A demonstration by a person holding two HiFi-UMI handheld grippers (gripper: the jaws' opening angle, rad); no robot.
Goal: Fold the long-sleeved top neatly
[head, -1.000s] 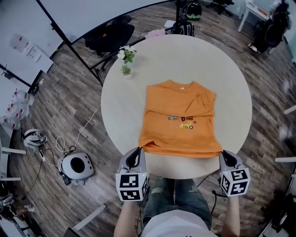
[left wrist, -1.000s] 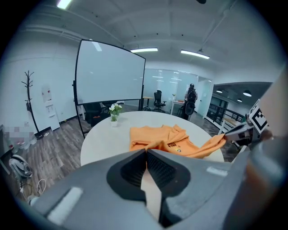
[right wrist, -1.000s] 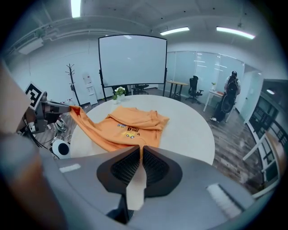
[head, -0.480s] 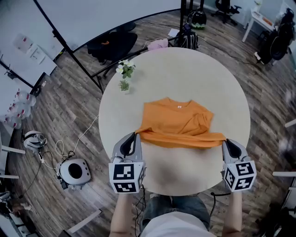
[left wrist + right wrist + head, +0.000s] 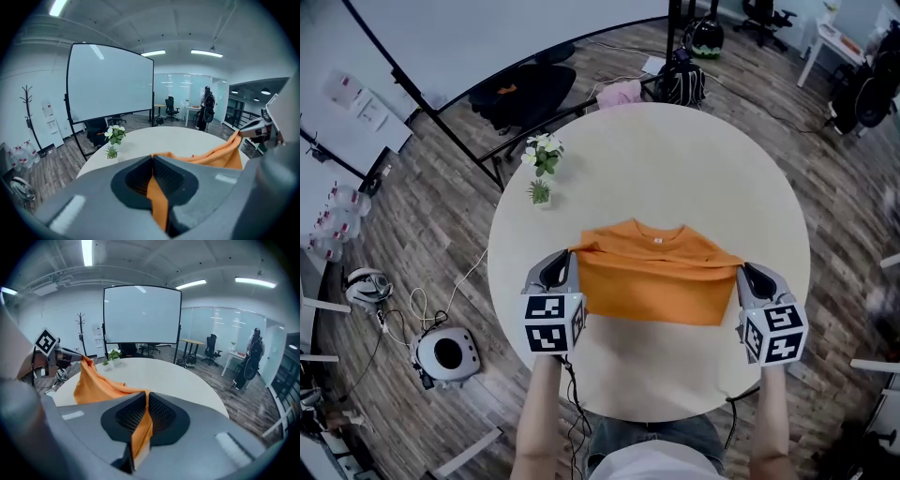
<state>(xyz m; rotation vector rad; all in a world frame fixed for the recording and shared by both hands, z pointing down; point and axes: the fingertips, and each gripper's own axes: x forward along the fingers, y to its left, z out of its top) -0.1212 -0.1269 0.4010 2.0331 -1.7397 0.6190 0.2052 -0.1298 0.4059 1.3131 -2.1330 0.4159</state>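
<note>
An orange top (image 5: 654, 279) lies on the round white table (image 5: 675, 159), its lower half doubled up over the upper part, hem near the collar. My left gripper (image 5: 565, 262) is shut on the hem's left corner; orange cloth (image 5: 157, 197) shows pinched between its jaws. My right gripper (image 5: 745, 272) is shut on the hem's right corner, with the orange fabric (image 5: 140, 430) clamped between its jaws. Both corners hang slightly above the table. The sleeves are hidden under the fold.
A small potted plant with white flowers (image 5: 539, 161) stands on the table's left rim, just beyond my left gripper. A whiteboard on a black stand (image 5: 110, 82) is behind the table. Bags and chairs (image 5: 680, 80) sit on the wooden floor at the far side.
Both grippers have carried the hem from the near table edge up and away over the top toward the collar, folding the shirt in half.
</note>
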